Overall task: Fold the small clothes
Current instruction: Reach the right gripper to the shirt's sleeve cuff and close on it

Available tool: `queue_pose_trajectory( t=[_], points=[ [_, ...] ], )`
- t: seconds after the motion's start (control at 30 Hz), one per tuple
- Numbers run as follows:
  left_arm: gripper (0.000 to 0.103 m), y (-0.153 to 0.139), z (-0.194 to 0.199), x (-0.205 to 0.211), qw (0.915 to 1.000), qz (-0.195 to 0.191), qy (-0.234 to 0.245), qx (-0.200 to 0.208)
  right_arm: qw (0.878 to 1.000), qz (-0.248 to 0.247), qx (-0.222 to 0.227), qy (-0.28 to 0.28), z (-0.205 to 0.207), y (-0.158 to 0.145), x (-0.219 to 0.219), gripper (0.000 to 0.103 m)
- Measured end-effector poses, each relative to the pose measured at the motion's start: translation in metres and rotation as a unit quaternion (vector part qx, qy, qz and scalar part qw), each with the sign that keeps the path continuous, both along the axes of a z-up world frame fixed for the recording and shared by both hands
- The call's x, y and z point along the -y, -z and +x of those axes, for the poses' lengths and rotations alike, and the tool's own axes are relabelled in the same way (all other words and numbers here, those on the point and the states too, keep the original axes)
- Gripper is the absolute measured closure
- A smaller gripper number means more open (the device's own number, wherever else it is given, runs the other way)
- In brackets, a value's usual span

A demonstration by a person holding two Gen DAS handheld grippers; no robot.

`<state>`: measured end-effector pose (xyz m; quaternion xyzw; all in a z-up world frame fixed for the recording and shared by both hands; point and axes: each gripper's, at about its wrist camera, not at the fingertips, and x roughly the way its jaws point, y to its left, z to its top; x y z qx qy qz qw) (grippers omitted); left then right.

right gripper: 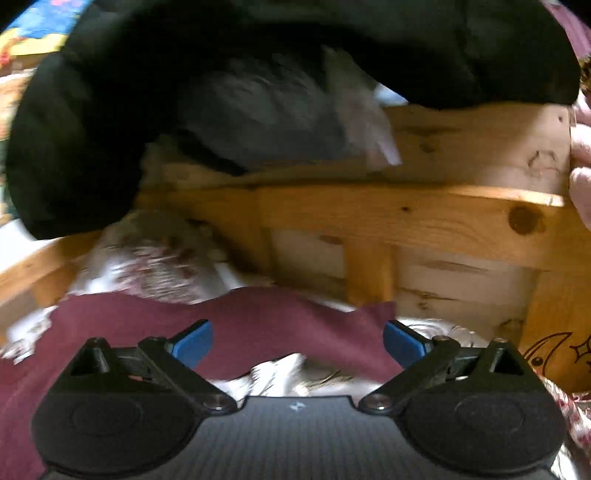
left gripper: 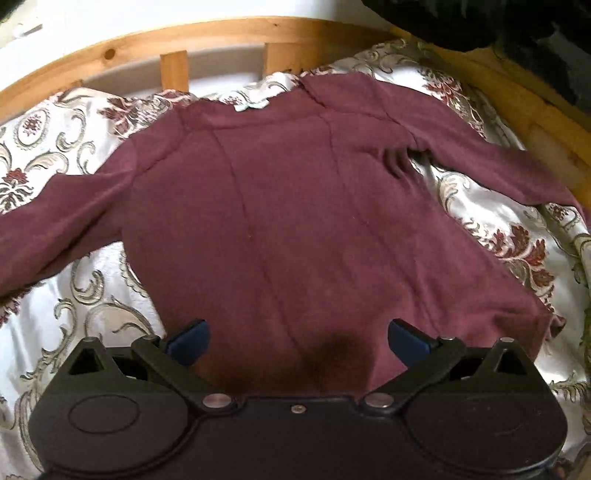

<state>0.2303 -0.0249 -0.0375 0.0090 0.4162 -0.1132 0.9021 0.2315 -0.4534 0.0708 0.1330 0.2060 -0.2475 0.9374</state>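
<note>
A maroon long-sleeved top [left gripper: 280,206] lies spread flat on a patterned bedspread [left gripper: 74,302], collar toward the far rail, both sleeves out to the sides. My left gripper [left gripper: 298,341] is open and empty, hovering over the top's near hem. My right gripper [right gripper: 297,345] is open and empty above one maroon sleeve [right gripper: 258,317] near the wooden bed frame. The right wrist view is blurred.
A wooden bed rail [left gripper: 221,37] curves round the far side, and its slatted side [right gripper: 406,221] stands close ahead of the right gripper. A black garment [right gripper: 258,48] hangs over the rail, also at the left view's top right [left gripper: 498,26].
</note>
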Motion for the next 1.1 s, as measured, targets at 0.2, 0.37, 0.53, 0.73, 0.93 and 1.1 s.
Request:
queue_pose_trajectory(
  t=[0.2,0.37,0.53,0.73,0.93,1.1],
  points=[
    [0.001,0.003,-0.001,0.003,0.9998,0.018,-0.001,0.011,0.997,-0.001,-0.001,0.071,0.031,0.020,0.037,0.015],
    [0.001,0.003,0.005,-0.001,0.9990,0.028,-0.027,0.021,0.995,-0.001,-0.028,0.096,0.047,0.040,0.053,0.025],
    [0.001,0.010,0.011,-0.004,0.9991,0.027,-0.032,-0.005,0.993,0.011,-0.053,0.100,0.059,0.058,0.059,0.029],
    [0.001,0.011,0.010,-0.004,0.9994,0.020,-0.028,0.002,0.991,0.034,-0.069,0.108,0.068,0.068,0.064,0.061],
    [0.001,0.007,0.011,-0.007,0.9992,0.017,-0.036,0.001,0.994,0.030,-0.055,0.091,0.067,0.066,0.057,0.093],
    [0.001,-0.006,0.002,-0.009,0.9987,0.020,-0.044,0.016,0.997,0.006,-0.018,0.079,0.047,0.039,0.034,0.094]
  ],
)
